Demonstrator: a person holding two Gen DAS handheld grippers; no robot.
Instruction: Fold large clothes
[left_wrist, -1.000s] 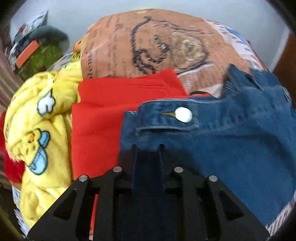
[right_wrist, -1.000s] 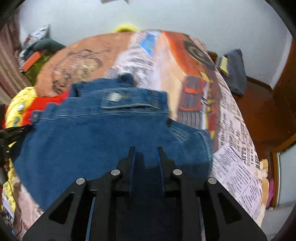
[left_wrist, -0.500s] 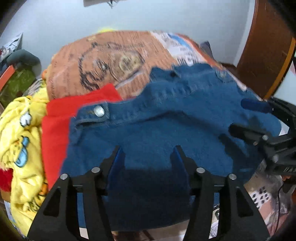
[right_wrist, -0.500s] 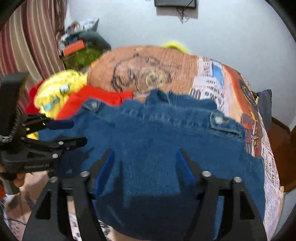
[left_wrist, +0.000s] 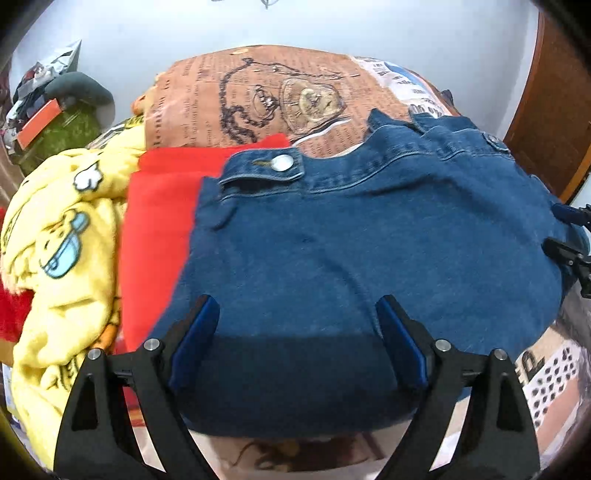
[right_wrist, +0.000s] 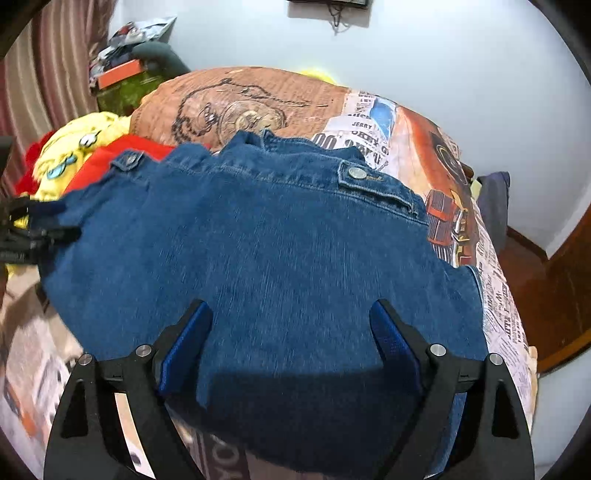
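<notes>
Both hand-held grippers had let go since a second earlier: the left hand-held gripper (left_wrist: 297, 314) and the right hand-held gripper (right_wrist: 291, 317) now stood with jaws spread wide, gripping nothing, poised over the near hem of the folded blue denim jacket (left_wrist: 369, 240). It lay flat on the bed's newspaper-print cover (right_wrist: 399, 140), its left edge overlapping a red folded garment (left_wrist: 159, 221). Beyond that sat a yellow cartoon-print fleece (left_wrist: 55, 240), crumpled
</notes>
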